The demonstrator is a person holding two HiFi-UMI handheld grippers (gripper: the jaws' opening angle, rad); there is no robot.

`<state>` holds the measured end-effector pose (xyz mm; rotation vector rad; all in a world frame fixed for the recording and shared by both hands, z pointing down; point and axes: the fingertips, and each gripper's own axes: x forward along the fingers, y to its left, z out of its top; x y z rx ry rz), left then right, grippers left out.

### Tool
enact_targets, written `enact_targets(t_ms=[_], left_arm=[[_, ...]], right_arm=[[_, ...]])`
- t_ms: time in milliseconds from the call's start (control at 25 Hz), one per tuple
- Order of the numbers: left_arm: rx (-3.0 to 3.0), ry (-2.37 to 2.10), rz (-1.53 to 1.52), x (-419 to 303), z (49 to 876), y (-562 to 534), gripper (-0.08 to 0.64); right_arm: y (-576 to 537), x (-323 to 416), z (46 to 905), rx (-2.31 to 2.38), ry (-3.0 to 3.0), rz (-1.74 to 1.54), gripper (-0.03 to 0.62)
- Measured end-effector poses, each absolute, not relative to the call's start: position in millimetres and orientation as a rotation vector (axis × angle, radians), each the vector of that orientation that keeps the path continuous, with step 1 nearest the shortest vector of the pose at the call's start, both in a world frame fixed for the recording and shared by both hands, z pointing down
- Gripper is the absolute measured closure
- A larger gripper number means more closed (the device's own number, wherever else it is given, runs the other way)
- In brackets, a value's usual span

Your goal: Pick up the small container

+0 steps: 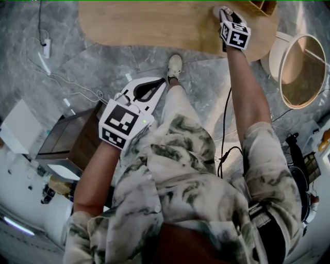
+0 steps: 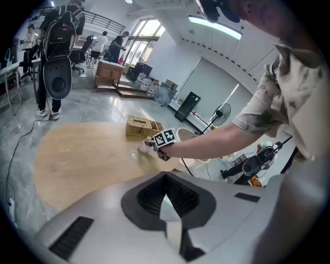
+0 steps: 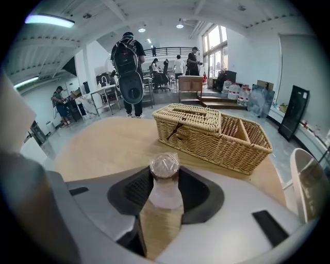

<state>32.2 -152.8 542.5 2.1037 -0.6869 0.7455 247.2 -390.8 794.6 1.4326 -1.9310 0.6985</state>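
Note:
The small container (image 3: 165, 178), a pale pink jar with a crinkled clear wrap on top, stands upright on the round wooden table (image 3: 103, 144). My right gripper (image 3: 165, 174) is around it, with its dark pads against the jar's two sides. In the head view that gripper (image 1: 223, 11) reaches to the table's far right part. The left gripper view shows it (image 2: 149, 146) at the jar (image 2: 143, 148) too. My left gripper (image 1: 162, 82) hangs off the table above the person's leg, fingertips together, nothing in it.
A lidded wicker basket (image 3: 216, 134) stands just behind the jar near the table's edge. A round white side table (image 1: 301, 69) sits to the right on the floor. A brown cabinet (image 1: 72, 136) is at the left. People stand in the background.

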Motion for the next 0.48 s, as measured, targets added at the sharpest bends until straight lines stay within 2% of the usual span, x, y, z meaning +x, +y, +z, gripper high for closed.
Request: enact_targets(t_ms=[480], left_arm=[[2.101,-0.686,0.752,30.8,545.7,-152.4,0.537]], right_arm=[[-396.5,245.0,795.5,1.422,-1.941,0.676,0.431]])
